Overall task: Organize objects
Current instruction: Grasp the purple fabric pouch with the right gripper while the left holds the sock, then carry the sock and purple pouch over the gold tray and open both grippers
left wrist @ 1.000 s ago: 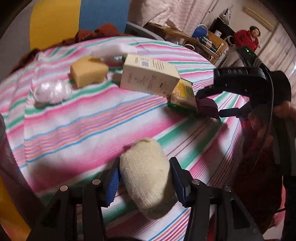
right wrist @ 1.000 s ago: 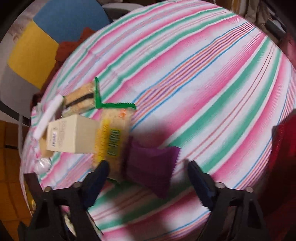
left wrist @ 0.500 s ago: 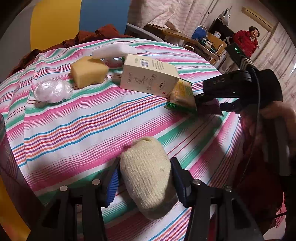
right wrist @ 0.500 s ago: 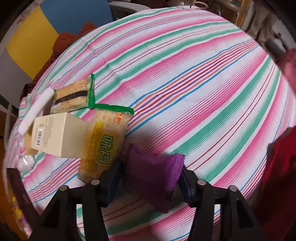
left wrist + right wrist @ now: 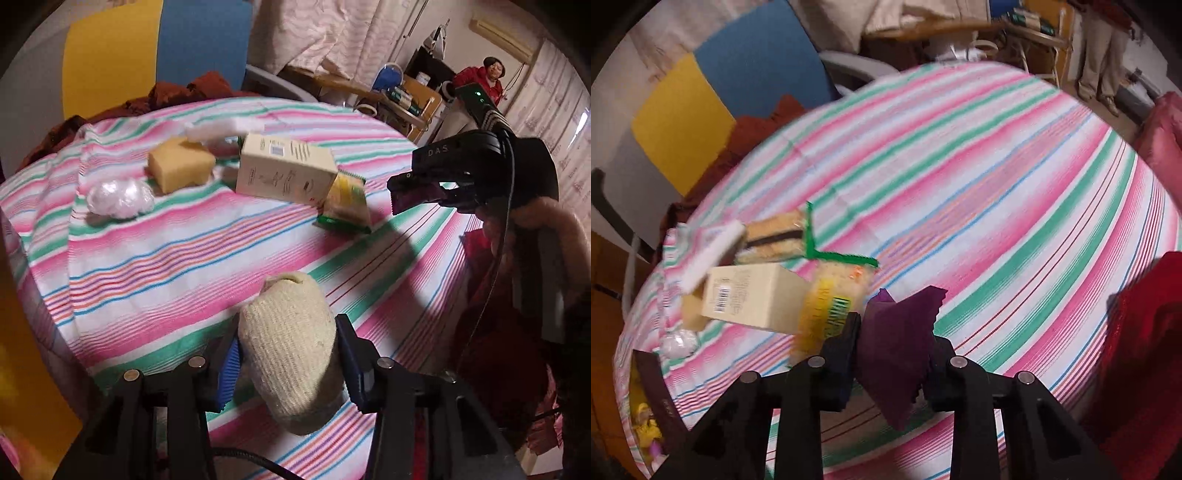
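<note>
A cream knitted sock roll (image 5: 291, 354) sits between the blue pads of my left gripper (image 5: 288, 363), which is shut on it above the near edge of the striped table (image 5: 155, 258). My right gripper (image 5: 892, 350) is shut on a purple packet (image 5: 897, 343), lifted off the cloth; in the left wrist view the right gripper (image 5: 424, 192) hangs at the right with the purple packet (image 5: 413, 194) in it. A cream box (image 5: 284, 173), a yellow snack pack (image 5: 349, 206), a yellow sponge (image 5: 181, 168), a white wad (image 5: 118, 195) and a white bar (image 5: 221, 129) lie at the far side.
A sandwich-biscuit pack (image 5: 775, 236) with a green edge lies beyond the box (image 5: 750, 299). A person in red (image 5: 484, 79) stands at the back right by a cluttered wooden desk (image 5: 406, 99). Red cloth (image 5: 1145, 362) lies at the table's right edge.
My right gripper has shut on the purple packet and lifted it off the cloth. My left gripper has kept its hold on the sock roll and risen slightly.
</note>
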The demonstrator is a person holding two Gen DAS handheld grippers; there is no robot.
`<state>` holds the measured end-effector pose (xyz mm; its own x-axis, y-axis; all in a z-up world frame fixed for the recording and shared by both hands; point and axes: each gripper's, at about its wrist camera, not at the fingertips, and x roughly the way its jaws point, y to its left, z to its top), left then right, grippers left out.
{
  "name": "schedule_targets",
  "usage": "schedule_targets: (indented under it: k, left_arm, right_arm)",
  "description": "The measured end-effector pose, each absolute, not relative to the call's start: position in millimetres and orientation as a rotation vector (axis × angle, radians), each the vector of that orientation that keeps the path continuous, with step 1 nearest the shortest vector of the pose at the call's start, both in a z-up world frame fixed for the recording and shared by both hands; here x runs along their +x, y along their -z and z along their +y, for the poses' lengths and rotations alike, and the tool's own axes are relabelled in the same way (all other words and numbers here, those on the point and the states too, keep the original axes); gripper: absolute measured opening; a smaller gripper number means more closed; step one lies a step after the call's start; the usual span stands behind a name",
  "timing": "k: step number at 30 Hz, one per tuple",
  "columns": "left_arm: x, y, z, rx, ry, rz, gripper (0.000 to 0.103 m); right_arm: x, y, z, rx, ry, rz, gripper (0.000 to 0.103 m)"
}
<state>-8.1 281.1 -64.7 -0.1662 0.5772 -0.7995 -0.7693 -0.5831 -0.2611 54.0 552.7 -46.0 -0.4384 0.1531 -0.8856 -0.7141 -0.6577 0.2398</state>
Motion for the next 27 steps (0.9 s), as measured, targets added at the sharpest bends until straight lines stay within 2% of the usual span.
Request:
schedule_targets:
  k: [6, 12, 27]
  left_arm:
    - [-9, 34, 260, -1.105, -1.905, 0.162, 0.047]
    - [-18, 9, 228, -1.058, -2.012, 0.087, 0.047]
    - [-56, -18, 101, -1.048, -2.346, -0.119, 0.047]
  right_arm:
    - [51, 13, 537, -1.151, -2.269, 0.789, 0.029]
    - [29, -3, 480, -1.131, -2.456, 0.719, 0.029]
    - [-26, -19, 322, -1.305, -2.878, 0.505, 0.029]
